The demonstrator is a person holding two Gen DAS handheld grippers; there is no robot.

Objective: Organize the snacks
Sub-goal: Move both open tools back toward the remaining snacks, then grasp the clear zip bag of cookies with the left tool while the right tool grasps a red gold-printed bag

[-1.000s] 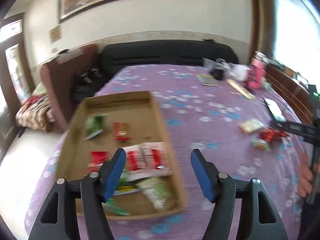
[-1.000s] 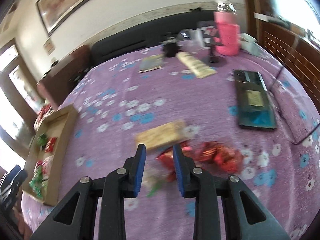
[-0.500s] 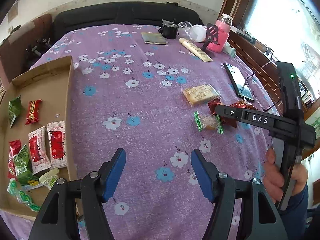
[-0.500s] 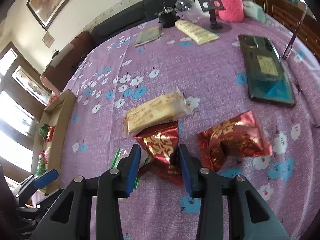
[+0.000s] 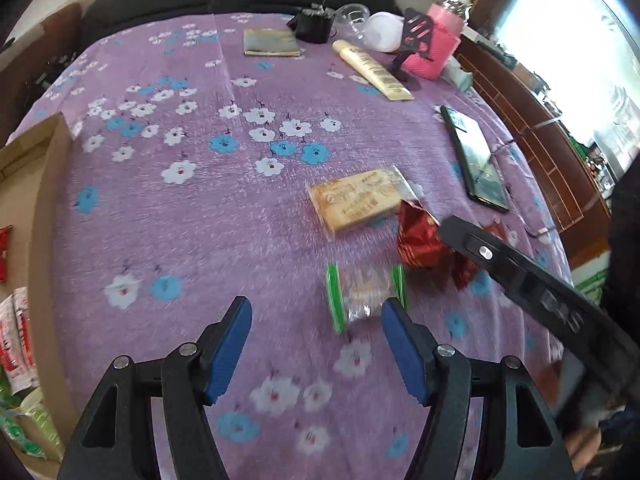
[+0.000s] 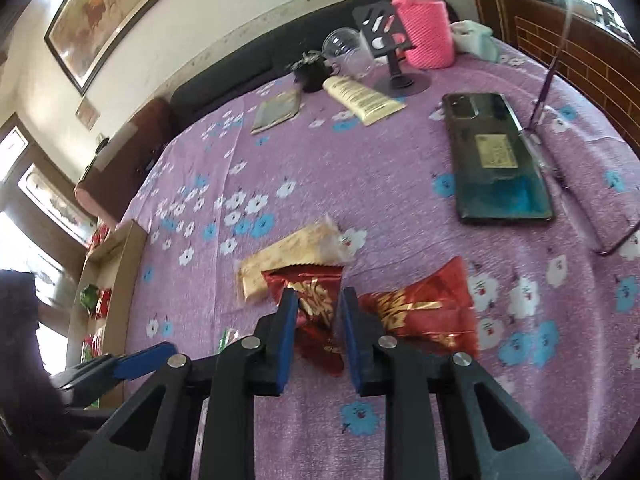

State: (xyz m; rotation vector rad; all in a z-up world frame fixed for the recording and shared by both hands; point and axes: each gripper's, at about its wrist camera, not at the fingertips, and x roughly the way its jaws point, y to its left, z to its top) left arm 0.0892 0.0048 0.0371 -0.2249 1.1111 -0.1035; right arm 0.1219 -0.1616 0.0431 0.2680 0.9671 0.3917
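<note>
Purple flowered cloth [image 5: 248, 216] covers the tabletop; dark sofa back along the top edge of both views.

Left gripper [image 5: 316, 348]: blue pads apart, nothing between them, lower centre of the left view. Clear candy wrapper with green twisted ends [image 5: 366, 292] lies just above the right-hand pad, apart from it. Wide bare cloth fills the centre-left of that frame.

Right gripper [image 6: 318, 330]: jaws closing on a red foil snack packet with gold print [image 6: 316, 306], pads pressing its sides. A second red foil packet [image 6: 424, 308] lies just right of it. Pale rectangular biscuit pack in clear film [image 6: 288, 258] sits just above, its lower edge overlapped by the held packet.

Brown cardboard tray [image 5: 48, 216] at the left edge of the left view; red, white and green snack packs [image 5: 16, 344] lie inside it.

Dark phone [image 6: 496, 160] centre right in the right view, well apart from the snacks. Cream tube [image 6: 362, 98], pink knitted bottle sleeve [image 6: 426, 36] and black stand [image 6: 394, 60] cluster at the top edge.
</note>
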